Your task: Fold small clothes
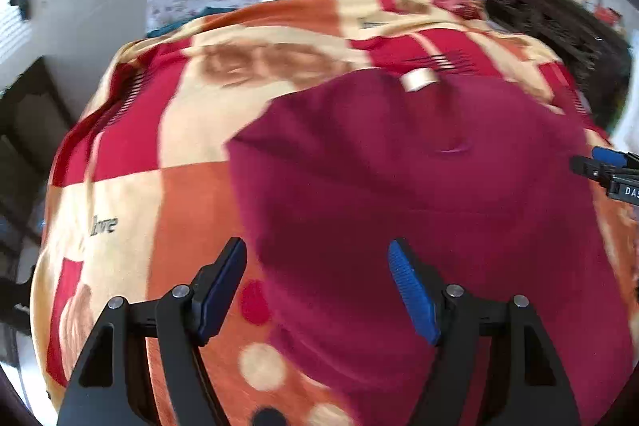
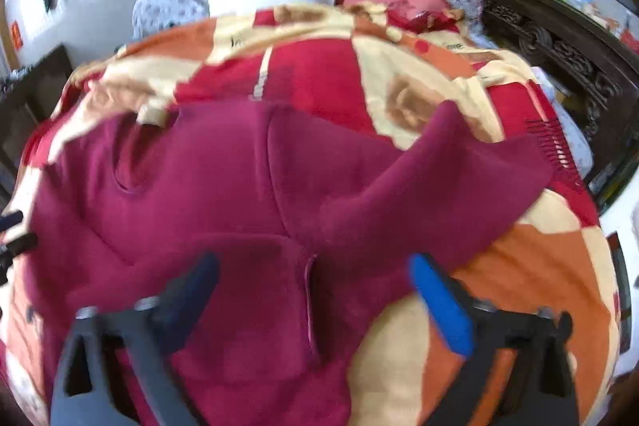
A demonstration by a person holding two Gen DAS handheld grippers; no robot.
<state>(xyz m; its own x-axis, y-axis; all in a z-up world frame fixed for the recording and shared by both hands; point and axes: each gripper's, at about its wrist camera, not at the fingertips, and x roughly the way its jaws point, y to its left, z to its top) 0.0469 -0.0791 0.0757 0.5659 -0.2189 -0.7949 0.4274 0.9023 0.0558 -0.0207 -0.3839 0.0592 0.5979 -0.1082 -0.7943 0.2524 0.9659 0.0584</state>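
The left gripper (image 1: 317, 290) is held low over the maroon garment (image 1: 419, 194), its jaws spread wide and gripping nothing. The right gripper (image 2: 315, 302) is likewise held wide apart above the garment's pocket, empty. The garment is spread flat on a checked blanket (image 1: 131, 194), filling the centre to 5 o'clock in the left view. "Love" (image 1: 104, 225) is printed on the blanket at 9 o'clock. A cream neck label (image 1: 418, 79) is seen at 12 o'clock.
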